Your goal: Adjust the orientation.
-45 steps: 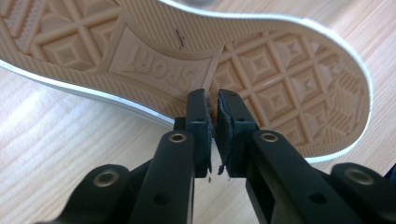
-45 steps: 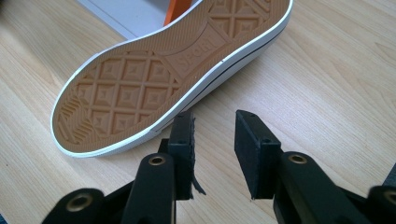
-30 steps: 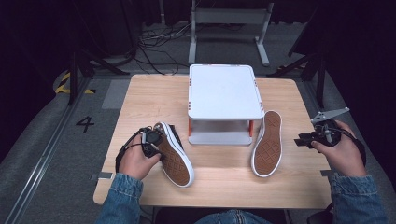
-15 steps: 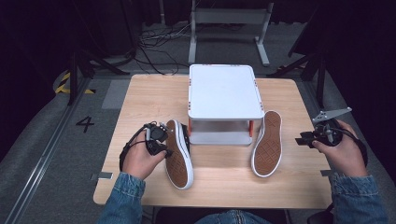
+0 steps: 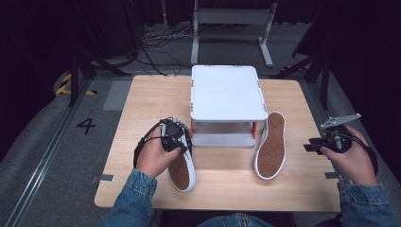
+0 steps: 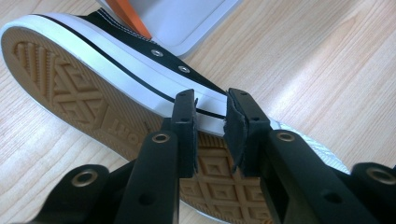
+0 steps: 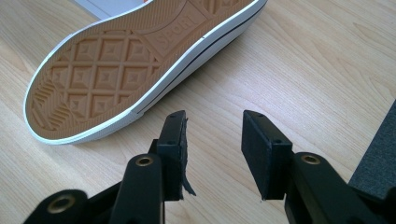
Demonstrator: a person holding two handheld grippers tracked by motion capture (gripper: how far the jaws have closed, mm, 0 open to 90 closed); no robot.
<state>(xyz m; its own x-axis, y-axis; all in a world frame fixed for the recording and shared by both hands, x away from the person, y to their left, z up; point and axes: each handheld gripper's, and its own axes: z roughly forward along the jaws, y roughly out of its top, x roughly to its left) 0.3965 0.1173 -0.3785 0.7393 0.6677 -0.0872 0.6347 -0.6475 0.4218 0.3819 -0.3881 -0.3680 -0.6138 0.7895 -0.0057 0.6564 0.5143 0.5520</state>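
Two sneakers lay sole-up beside a white shelf stand, with a gripper at each.

In the high view the left gripper (image 5: pixel 182 142) sat over the left sneaker (image 5: pixel 182 171) at lower centre, its grip hidden by the hand. The left gripper view showed the jaws, which had just been closing, narrowly parted with the shoe's white sole rim between them; whether the pads pressed could not be made out. That view also showed the black canvas and eyelets (unseen from above). The right gripper (image 5: pixel 312 146) hovered at the right edge with its jaws open and empty, just beside the right sneaker (image 7: pixel 130 60), whose heel ran out of frame. The stand (image 5: pixel 226 92) stood at centre on the table (image 5: pixel 151 94).
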